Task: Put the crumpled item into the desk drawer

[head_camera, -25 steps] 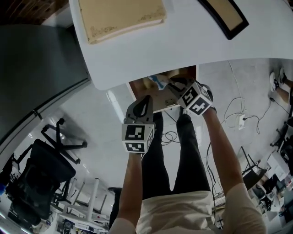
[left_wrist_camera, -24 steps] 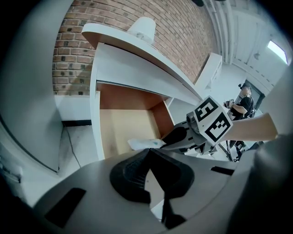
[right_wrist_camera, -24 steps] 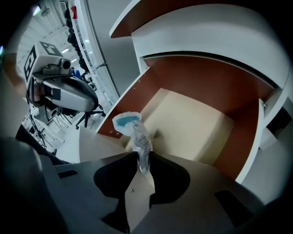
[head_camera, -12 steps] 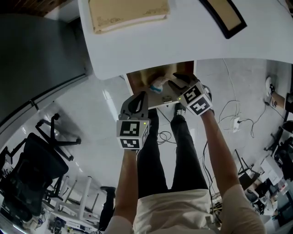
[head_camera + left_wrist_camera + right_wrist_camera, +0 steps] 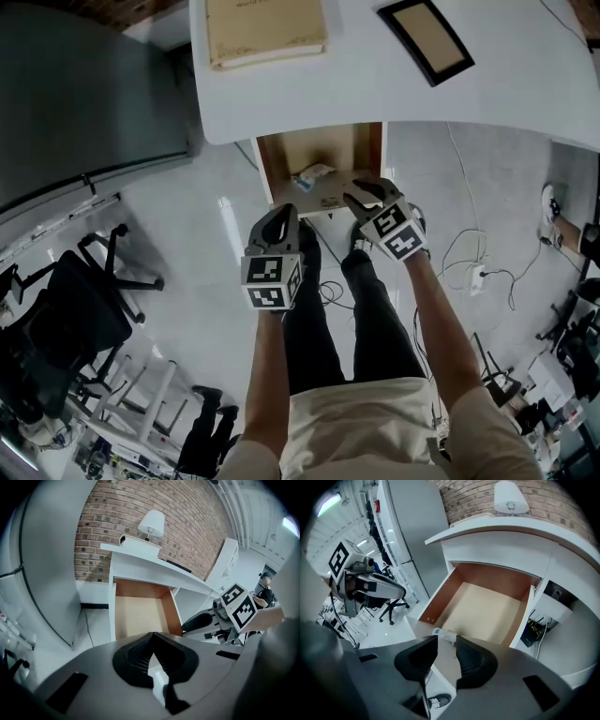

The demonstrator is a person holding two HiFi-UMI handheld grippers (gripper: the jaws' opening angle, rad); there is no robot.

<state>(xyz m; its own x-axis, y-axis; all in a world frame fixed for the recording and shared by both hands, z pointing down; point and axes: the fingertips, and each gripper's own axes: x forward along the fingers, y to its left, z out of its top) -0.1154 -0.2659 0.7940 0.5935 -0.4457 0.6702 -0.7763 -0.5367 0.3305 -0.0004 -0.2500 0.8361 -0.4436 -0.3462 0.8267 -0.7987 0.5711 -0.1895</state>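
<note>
My left gripper (image 5: 151,636) hangs in front of the open drawer (image 5: 138,616), which stands pulled out from under the white tabletop (image 5: 375,84). Its jaws meet at the tips and I see nothing between them. The crumpled item (image 5: 311,176), a small white and blue wad, lies on the drawer's floor near the front edge, toward the left wall. My right gripper (image 5: 446,641) is over the drawer's front right. Its jaws have just been opening and now stand wide apart, clamped on nothing. In the right gripper view the item lies just past their tips, and the pads do not press on it.
</note>
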